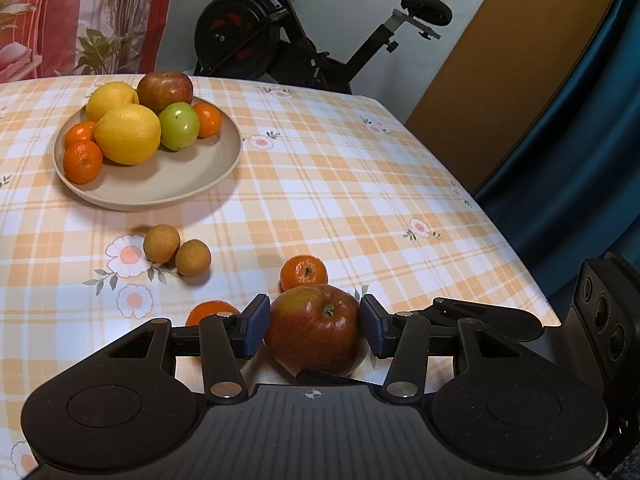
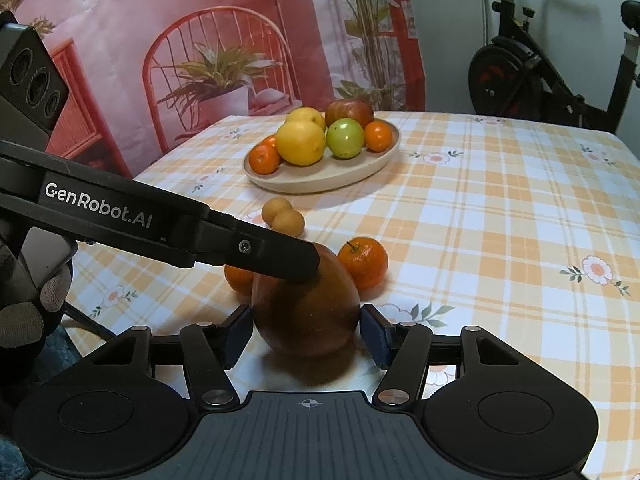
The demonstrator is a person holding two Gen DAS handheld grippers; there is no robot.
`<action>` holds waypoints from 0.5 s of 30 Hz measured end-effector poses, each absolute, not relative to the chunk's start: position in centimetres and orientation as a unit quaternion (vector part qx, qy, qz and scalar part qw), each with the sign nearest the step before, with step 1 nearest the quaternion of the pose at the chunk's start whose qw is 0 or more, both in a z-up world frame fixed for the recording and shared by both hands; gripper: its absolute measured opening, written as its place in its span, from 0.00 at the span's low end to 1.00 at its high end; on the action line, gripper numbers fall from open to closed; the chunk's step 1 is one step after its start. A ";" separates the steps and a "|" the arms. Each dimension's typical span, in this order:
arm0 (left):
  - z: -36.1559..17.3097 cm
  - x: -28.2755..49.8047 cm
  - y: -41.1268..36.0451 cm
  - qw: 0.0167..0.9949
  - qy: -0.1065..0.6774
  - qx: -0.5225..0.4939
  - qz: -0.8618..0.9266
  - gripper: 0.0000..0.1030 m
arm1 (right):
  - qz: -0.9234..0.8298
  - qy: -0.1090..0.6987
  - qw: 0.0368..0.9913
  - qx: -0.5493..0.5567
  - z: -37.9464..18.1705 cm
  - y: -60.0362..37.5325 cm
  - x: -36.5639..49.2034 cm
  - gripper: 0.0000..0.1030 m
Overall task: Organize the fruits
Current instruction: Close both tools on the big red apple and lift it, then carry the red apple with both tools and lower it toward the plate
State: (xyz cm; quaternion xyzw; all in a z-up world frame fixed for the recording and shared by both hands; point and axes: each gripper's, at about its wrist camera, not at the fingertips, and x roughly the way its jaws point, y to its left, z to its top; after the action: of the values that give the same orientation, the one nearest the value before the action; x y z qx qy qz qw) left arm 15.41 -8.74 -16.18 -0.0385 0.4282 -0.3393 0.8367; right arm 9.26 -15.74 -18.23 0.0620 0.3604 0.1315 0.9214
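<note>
Red apple (image 1: 316, 328) on the table (image 1: 360, 184), closest of everything, stem up. Sat between the pads of both tongs at once: left tongs (image 1: 315, 328) straddling it one way, right tongs (image 2: 306, 330) the other. Pads right up against its sides in both views, but honestly can't tell if actually squeezing or just touching. One left finger (image 2: 296, 260) resting on the top of it in the right wrist view.

Just behind, one tangerine (image 1: 303, 273) nearly touching the apple, another tangerine (image 1: 210, 312) half hidden to the left. A bit further out, two small brown fruits (image 1: 161, 243) side by side, touching.

Further back, beige plate (image 1: 180, 184) loaded with two yellow citrus (image 1: 128, 134), green apple (image 1: 179, 126), second red apple (image 1: 165, 90) and three more tangerines (image 1: 82, 161).

Exercise bike (image 1: 280, 32) past the table's far edge.
</note>
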 end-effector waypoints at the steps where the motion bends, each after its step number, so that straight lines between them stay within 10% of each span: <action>1: -16.0 15.4 -8.7 0.837 0.426 -0.040 -0.340 0.50 | 0.132 0.357 0.923 0.063 -18.1 -15.7 9.3 0.53; 15: -11.3 17.3 -7.4 0.864 0.368 -0.067 -0.336 0.50 | 0.143 0.309 0.940 0.031 -13.3 -15.2 11.9 0.53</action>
State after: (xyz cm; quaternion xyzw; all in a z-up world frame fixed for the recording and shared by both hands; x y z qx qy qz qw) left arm 17.25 -7.40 -11.32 -0.0669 0.3685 -0.3357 0.8643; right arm 11.95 -15.25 -13.26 0.0312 0.3090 0.1428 0.9398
